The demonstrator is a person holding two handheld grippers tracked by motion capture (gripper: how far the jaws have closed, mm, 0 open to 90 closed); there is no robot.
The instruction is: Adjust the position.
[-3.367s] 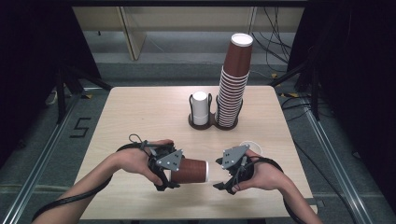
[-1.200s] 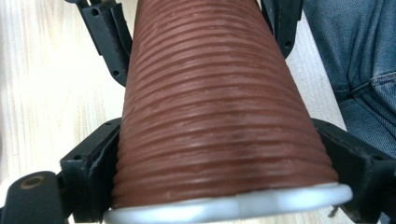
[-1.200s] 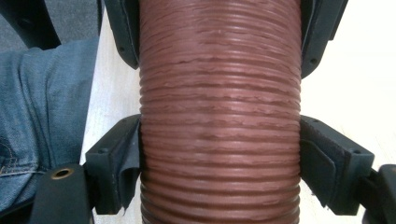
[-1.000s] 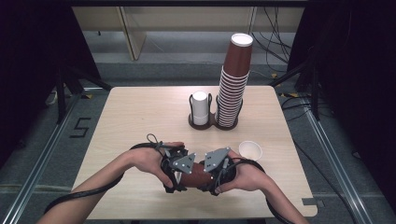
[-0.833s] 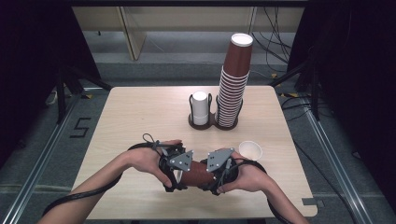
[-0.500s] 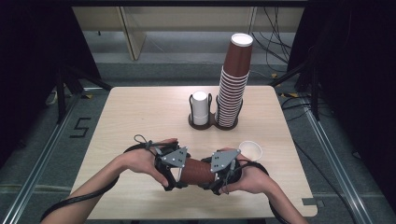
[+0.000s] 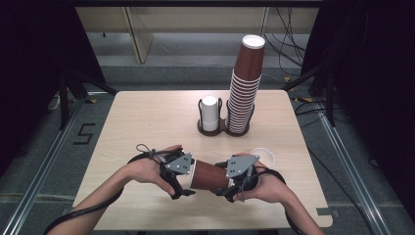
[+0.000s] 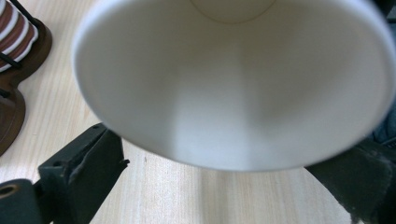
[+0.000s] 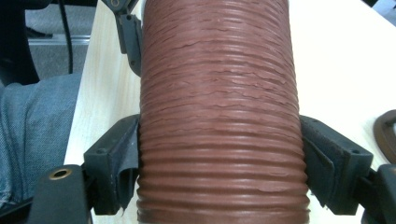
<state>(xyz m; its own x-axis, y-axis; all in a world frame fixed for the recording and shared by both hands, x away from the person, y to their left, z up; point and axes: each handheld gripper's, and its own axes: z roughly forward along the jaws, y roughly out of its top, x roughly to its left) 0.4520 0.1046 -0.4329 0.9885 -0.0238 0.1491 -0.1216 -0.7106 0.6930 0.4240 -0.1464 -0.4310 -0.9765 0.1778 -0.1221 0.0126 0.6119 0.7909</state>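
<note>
Even overhead light, dark surroundings, blurred close-ups.

The pale wooden table (image 7: 147,122) carries a dark two-ring holder (image 7: 222,128) just past its centre, toward 12 o'clock. An upside-down white cup (image 7: 210,112) stands in the ring on the 9 o'clock side. A tall stack of brown cups (image 7: 244,83) rises from the other ring and leans slightly toward 1 o'clock. A small white cup (image 7: 263,156) sits mouth-up near the 4 o'clock part of the table. On the grey floor at 9 o'clock is a painted "5" (image 7: 84,133), beside a metal rail (image 7: 44,161). Cables (image 7: 288,44) trail at 1 o'clock.
</note>
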